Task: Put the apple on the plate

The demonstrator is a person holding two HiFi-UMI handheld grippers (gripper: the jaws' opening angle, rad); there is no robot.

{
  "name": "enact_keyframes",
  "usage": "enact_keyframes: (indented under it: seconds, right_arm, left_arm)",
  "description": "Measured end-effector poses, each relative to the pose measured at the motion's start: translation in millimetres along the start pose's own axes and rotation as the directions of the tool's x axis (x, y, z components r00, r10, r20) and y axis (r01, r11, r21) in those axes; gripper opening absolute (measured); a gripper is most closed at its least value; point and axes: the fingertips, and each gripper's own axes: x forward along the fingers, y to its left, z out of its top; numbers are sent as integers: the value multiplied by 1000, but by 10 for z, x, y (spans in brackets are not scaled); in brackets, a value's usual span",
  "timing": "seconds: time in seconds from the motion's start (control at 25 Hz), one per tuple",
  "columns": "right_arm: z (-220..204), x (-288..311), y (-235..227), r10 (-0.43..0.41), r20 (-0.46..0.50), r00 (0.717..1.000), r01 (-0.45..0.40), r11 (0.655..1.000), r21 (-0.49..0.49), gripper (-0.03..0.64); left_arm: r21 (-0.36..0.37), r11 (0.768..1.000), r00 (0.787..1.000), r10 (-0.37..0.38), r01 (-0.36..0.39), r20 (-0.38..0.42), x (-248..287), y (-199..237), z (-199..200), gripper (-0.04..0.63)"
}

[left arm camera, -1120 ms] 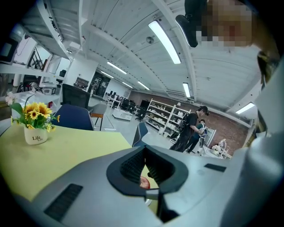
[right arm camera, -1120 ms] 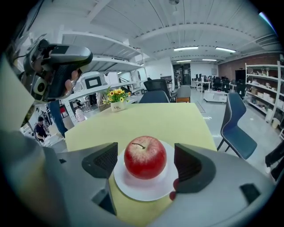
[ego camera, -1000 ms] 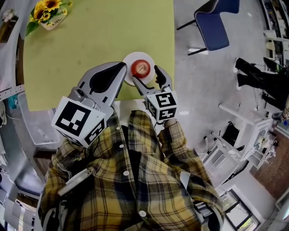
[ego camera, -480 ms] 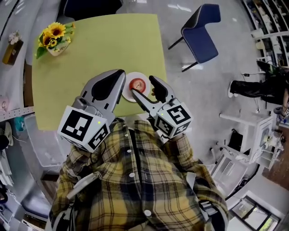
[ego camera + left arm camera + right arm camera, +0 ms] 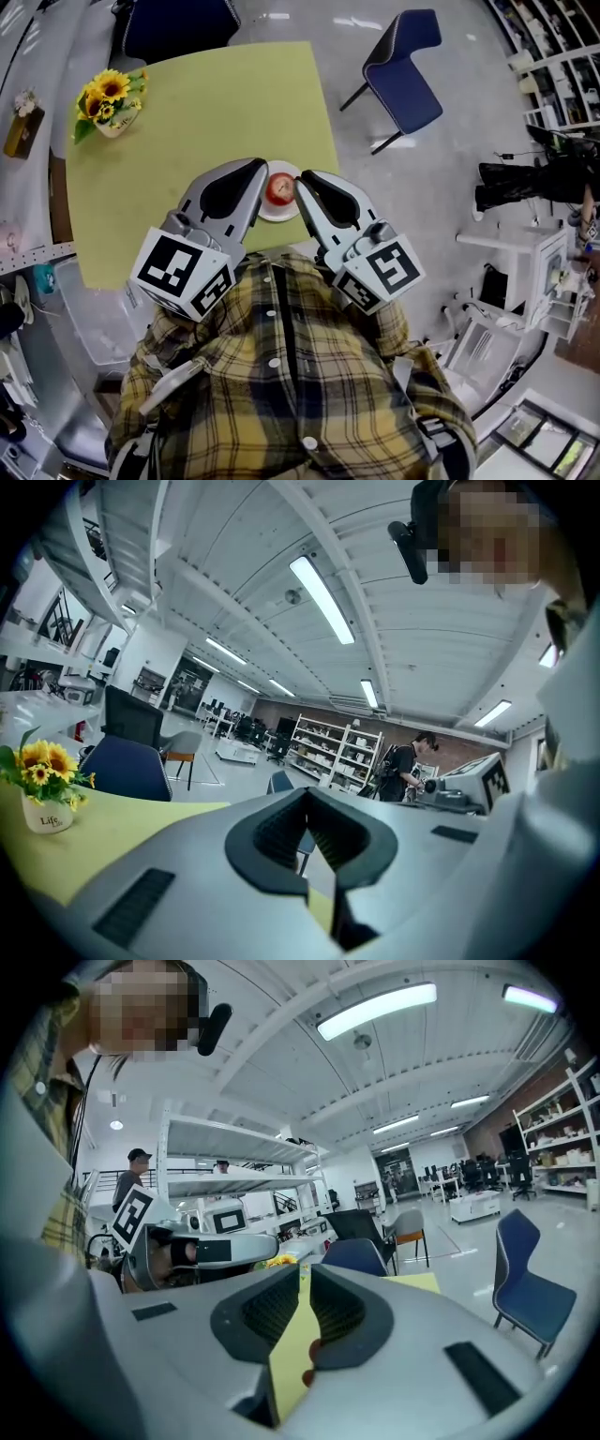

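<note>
Evidently done: we log round red apple point(image 5: 279, 188) on small white plate point(image 5: 276, 217), five o'clock edge of yellow-green table point(image 5: 187, 122); left gripper point(image 5: 309, 803) pinched together, right gripper point(image 5: 302, 1279) closing, both empty.

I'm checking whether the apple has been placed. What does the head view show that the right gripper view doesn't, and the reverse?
Only the head view: the apple seated on the white plate, and the person's plaid shirt. Only the right gripper view: ceiling lights, white shelving, and the slit between the right gripper's closing jaws, nothing gripped. Both: green table, sunflowers, blue chair, left gripper.
</note>
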Motion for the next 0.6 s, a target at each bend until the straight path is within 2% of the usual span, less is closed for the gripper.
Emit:
enact_keyframes:
  seconds: [0.08,0.24,0.6]
  right_arm:
    - [-13,-13,-29,-10,2,1000,10,999,33,14]
    - [3,-12,-92,-26,24,999,24,995,99,-2]
    - [25,114,-89,-25,13,1000,23,995,97,-3]
  left_arm:
    - [0,1000,1000,-2,2,-6,-11,12,-12,8]
    - [-9,1000,1000,2,-2,-21,-18,69,-58,8]
    - [-14,1000,999,4,-4,-43,-6,218,-77,8]
